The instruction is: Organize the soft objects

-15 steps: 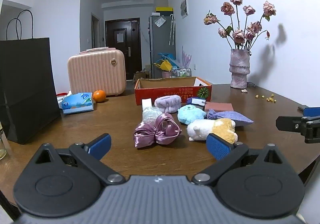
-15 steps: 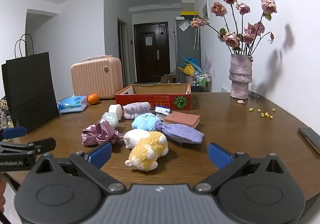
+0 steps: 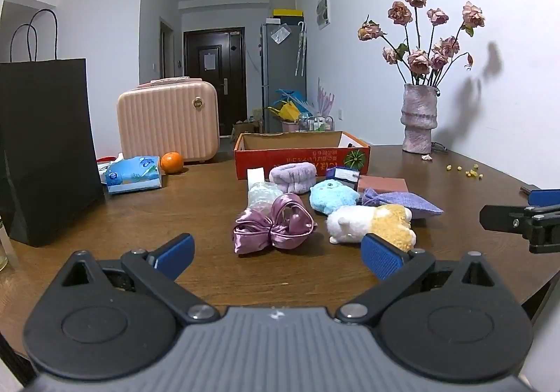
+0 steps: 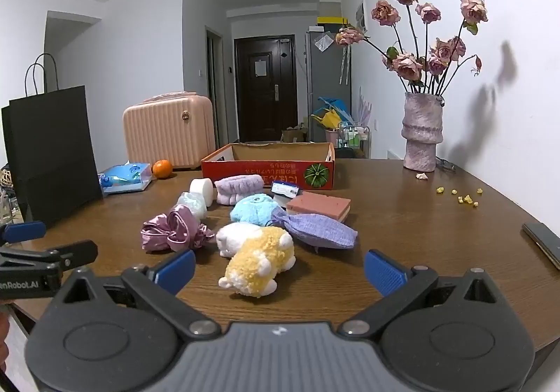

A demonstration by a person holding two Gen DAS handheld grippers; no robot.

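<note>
Left tool (image 3: 276,254): jaws spread wide, empty, hanging over the worktop (image 3: 196,210) short of the pile.
Satin bow (image 3: 274,224): leftmost of the pile; light, slippery; pinch the knot.
Plush toy (image 4: 257,257): mid-pile, soft, springy; take the body crosswise.
Purple pouch (image 4: 318,231): limp; likely sags.
Right tool (image 4: 278,269): wide open, empty, the toy just ahead.
Box (image 4: 269,164): open-topped behind the pile; clear worktop right, front edge close.

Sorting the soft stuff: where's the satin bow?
In the left wrist view, the satin bow lies mid-table, left of the plush toy, in front of the red box.
</note>
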